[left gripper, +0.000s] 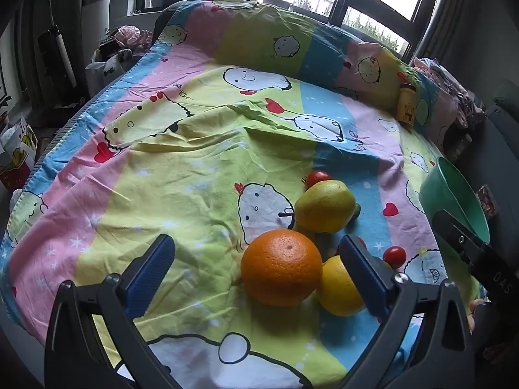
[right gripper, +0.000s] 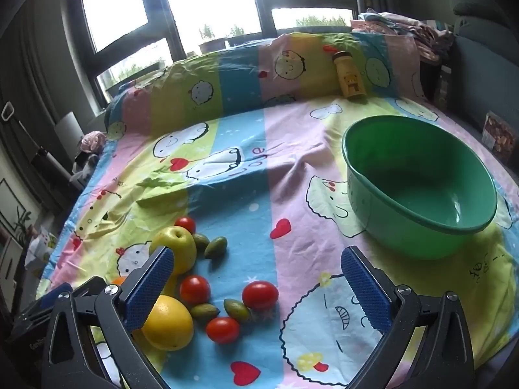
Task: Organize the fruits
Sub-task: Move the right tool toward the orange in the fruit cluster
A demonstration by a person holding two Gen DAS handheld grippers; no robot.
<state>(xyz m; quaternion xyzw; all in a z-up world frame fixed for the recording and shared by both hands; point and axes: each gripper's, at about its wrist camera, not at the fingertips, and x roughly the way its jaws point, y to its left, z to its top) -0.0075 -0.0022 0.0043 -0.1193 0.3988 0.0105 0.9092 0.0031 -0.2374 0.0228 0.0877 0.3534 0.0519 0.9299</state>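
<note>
My left hand-held gripper (left gripper: 256, 261): jaws spread wide, nothing held. It hovers low over the sheet (left gripper: 181, 168), with the orange (left gripper: 281, 267) between its fingers, nearer the right one, not gripped. I cannot tell whether that finger touches the lemon (left gripper: 339, 288) behind it.

My right hand-held gripper (right gripper: 256, 270): jaws spread wide, empty, above the sheet (right gripper: 301, 243) between the fruit pile and the bowl (right gripper: 418, 184).

Fruit, all lying on the sheet in one loose cluster:
- Orange, nearest my left camera, touching the lemon.
- Lemon (right gripper: 168, 322), beside the right gripper's left finger.
- Pear (left gripper: 324, 206), lying on its side with its stem toward the orange; in the right view, pear (right gripper: 176, 249) sits beyond the lemon.
- Tomatoes: one (right gripper: 185, 224) behind the pear, three nearer: (right gripper: 194, 289), (right gripper: 260, 295), (right gripper: 223, 329).
- Small green oval fruits: two (right gripper: 215, 247) just right of the pear, two (right gripper: 236, 310) among the nearer tomatoes.

Bowl: green, upright, nothing in it, well apart from the fruit on the right.

Bottle (right gripper: 348, 76): yellow, leaning on the raised covered edge at the far side.
</note>
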